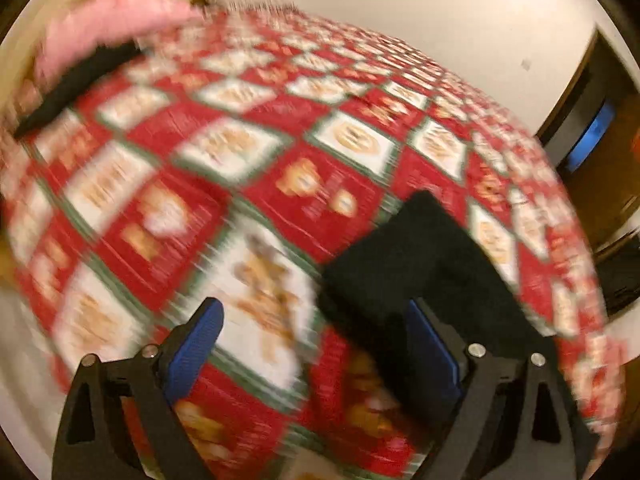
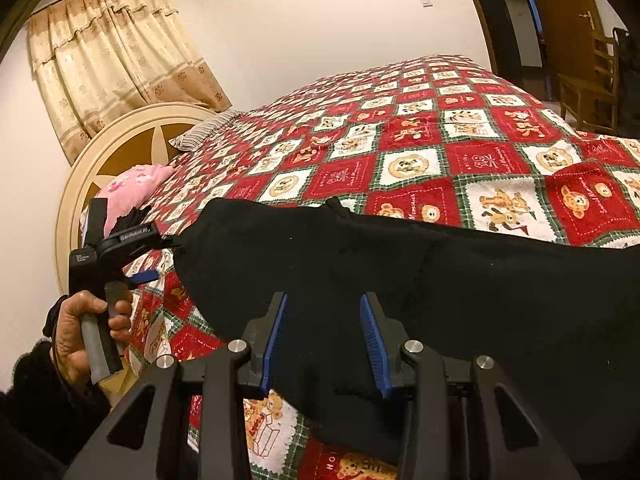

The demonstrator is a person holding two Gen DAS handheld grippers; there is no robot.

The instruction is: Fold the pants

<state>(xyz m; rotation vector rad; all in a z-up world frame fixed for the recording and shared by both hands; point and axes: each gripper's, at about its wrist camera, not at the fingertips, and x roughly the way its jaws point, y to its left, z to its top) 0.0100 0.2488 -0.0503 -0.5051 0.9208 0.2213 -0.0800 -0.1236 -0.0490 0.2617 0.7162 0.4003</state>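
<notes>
The black pants [image 2: 420, 280] lie across the red, white and green bear-patterned bedspread [image 2: 440, 140], filling the lower centre and right of the right wrist view.

The right tongs [image 2: 324, 340] sit at the bottom centre of that view, jaws part-way apart with the black cloth running between the blue pads [image 2: 374, 344]; whether the pads press on it I cannot tell.

At the left edge of the same view a hand [image 2: 86, 332] grips the handle of the left tongs [image 1: 314, 344], with a scrap of black cloth beside the tool's head.

In the blurred left wrist view those tongs stand wide open above the bedspread, nothing between the pads; a corner of the pants lies against the right-hand pad.

A pink pillow [image 2: 134, 188] rests near the round headboard [image 2: 132, 140] at left.
</notes>
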